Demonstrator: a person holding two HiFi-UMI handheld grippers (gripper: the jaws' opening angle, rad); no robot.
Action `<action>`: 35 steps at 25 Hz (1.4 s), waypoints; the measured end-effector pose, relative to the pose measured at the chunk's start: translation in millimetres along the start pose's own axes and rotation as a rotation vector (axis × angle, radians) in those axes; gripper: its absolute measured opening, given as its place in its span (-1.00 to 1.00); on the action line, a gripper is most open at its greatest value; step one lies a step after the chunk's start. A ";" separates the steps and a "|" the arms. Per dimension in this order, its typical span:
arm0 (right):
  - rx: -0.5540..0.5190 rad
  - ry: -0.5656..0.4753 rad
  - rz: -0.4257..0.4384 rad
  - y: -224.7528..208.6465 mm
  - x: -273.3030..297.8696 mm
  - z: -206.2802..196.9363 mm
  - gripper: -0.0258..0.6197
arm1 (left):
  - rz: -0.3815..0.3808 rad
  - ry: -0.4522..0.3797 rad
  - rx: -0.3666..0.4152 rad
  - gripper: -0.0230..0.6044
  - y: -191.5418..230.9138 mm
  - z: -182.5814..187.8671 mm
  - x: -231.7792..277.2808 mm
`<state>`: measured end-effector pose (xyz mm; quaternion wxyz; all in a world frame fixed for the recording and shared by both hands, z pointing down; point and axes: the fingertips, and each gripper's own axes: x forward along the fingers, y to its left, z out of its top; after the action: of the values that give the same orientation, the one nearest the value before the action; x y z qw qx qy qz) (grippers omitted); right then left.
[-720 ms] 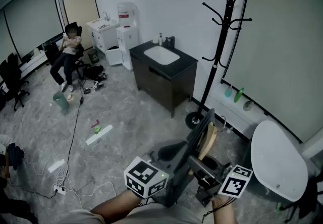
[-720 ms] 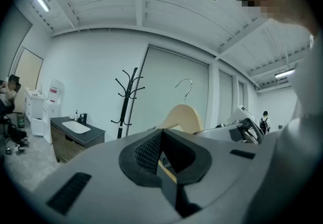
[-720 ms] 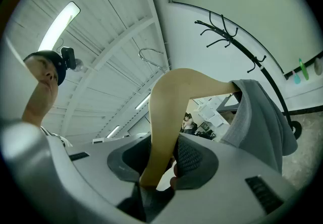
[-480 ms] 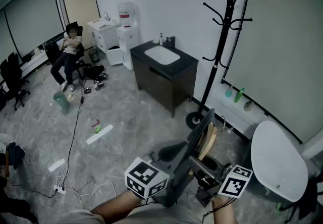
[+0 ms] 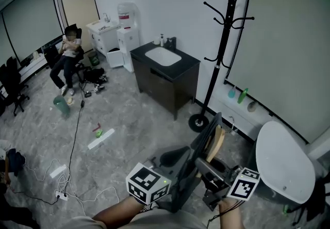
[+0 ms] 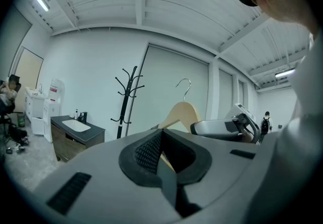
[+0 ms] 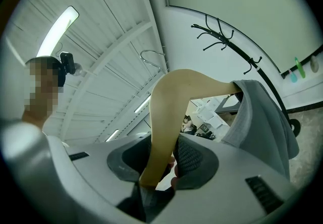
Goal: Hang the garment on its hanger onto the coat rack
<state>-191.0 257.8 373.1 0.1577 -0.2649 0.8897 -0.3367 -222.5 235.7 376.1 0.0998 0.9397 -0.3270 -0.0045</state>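
Hanger (image 5: 215,143) lifted slightly, coat rack (image 5: 223,42) well apart.

Coat rack (image 5: 222,50) stands upper right of the frame, sink cabinet (image 5: 166,78) to its left; garment (image 5: 202,139) on hanger (image 5: 216,143) bottom centre.

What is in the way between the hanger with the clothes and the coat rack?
Nothing I can see. Only bare floor lies between the hanger, held low with its grey garment, and the coat rack. The sink cabinet stands off to the left.
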 end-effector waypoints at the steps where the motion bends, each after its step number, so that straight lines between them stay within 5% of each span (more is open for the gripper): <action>1: 0.002 -0.007 -0.002 -0.6 -2.5 2.4 -0.51 | -0.002 0.001 0.002 -0.91 -1.2 -0.5 0.1; 27: -0.040 -0.003 0.005 -36.8 -76.4 53.2 -0.51 | -0.054 0.018 0.043 -0.91 -65.0 -8.4 87.1; 35: -0.046 -0.013 -0.028 -69.7 -79.2 79.6 -0.51 | -0.086 0.025 0.033 -0.91 -55.5 -10.6 128.3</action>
<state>-64.9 218.4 371.2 0.1524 -0.2830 0.8924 -0.3165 -86.7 201.3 383.1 0.0881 0.9544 -0.2850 0.0085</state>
